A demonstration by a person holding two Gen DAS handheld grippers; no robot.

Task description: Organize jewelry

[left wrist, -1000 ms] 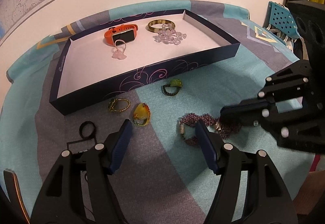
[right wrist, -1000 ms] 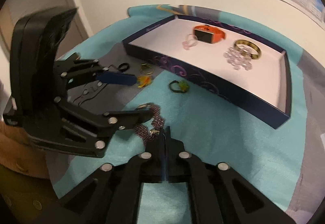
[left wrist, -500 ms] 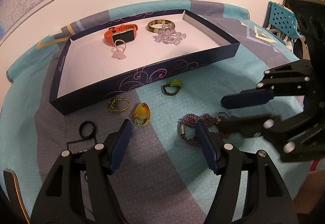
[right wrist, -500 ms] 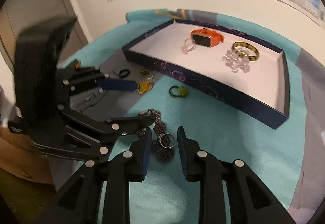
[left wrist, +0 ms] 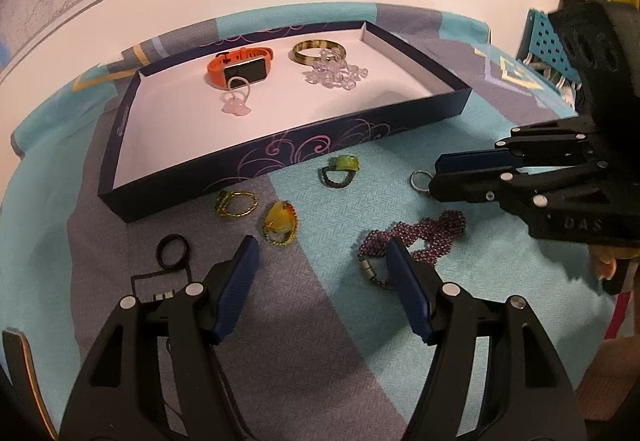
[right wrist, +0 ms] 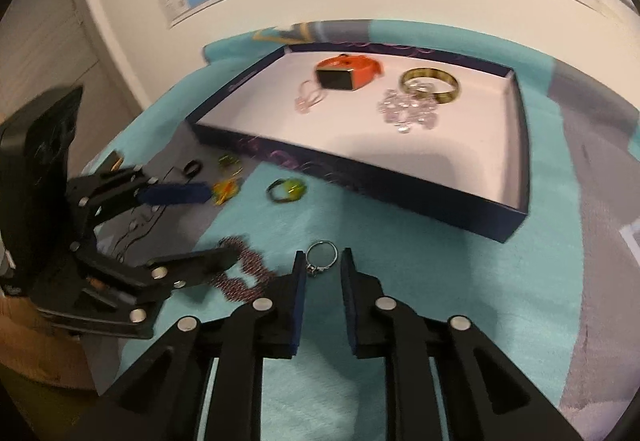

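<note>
A navy tray (left wrist: 280, 157) with a white floor holds an orange watch (left wrist: 240, 67), a gold bangle (left wrist: 318, 51), clear beads (left wrist: 334, 75) and a pink ring (left wrist: 236, 103). A silver ring (right wrist: 334, 253) sits between the closing jaws of my right gripper (right wrist: 322, 255), which grips it just above the teal cloth. From the left wrist the same ring (left wrist: 413, 179) pokes out of the right gripper (left wrist: 435, 175). A purple bead bracelet (left wrist: 420, 237) lies below it. My left gripper (left wrist: 322, 243) hovers open and empty, between the bracelet and a yellow ring (left wrist: 280, 227).
Loose on the cloth in front of the tray are a green ring (left wrist: 340, 171), a gold-green ring (left wrist: 236, 203) and a black ring (left wrist: 173, 251). A wall with a map runs behind the tray. A teal perforated bin (left wrist: 548, 53) stands at the right.
My right gripper opened from fully shut, took the silver ring off the purple bracelet and carried it toward the tray. The left gripper stayed put.
</note>
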